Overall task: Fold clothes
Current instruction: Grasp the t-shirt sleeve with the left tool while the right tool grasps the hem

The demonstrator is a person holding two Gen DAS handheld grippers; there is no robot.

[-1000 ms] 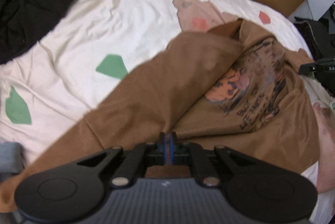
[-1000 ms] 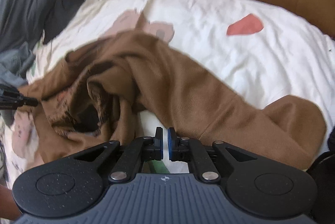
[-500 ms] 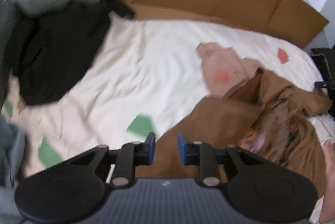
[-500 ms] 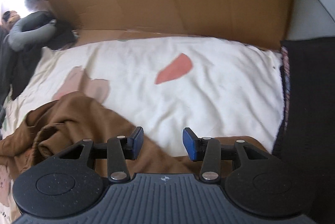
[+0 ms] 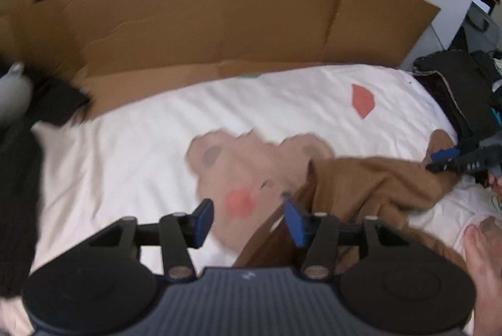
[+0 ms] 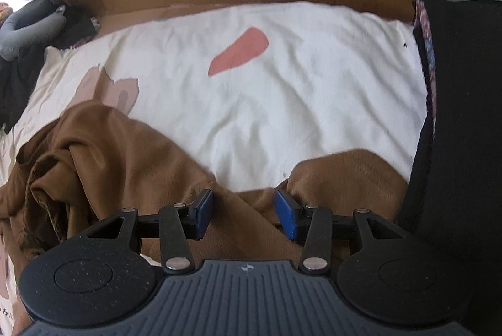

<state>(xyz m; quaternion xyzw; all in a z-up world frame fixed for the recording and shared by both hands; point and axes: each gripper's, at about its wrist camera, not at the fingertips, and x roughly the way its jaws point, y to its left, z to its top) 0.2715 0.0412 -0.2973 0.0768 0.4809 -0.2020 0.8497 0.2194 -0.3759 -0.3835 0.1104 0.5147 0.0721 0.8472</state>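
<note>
Left gripper (image 5: 248,219), jaws spread wide, nothing held; blue pads (image 5: 205,221) apart above the cream bedsheet (image 5: 141,147), with the sheet's printed bear face (image 5: 251,166) between them and the edge of the brown T-shirt (image 5: 360,188) just under the right-hand pad. One second earlier: same jaws pinched shut on a fold of the shirt; half a second earlier: parted only a little. Right gripper (image 6: 244,215), likewise wide open and empty, pads (image 6: 287,218) over a band of the brown T-shirt (image 6: 125,154); one second earlier shut, half a second earlier partly open. Brown T-shirt lying crumpled on the bedsheet (image 6: 298,97), bunched on the near side of the bear face, one part reaching out to the black clothing (image 6: 464,132) at the sheet's right edge; printed front, plain one second ago in the left view, now hidden in the folds. Right gripper (image 5: 445,160) also seen from the left wrist, at the far right end of the shirt, beside dark garments (image 5: 455,78). Red patch (image 6: 240,51) on the sheet beyond the shirt. Cardboard wall (image 5: 219,15) along the far edge of the sheet. Black clothes (image 5: 18,179) at the sheet's left side. Bare hand (image 5: 483,260) at the lower right of the left view.
</note>
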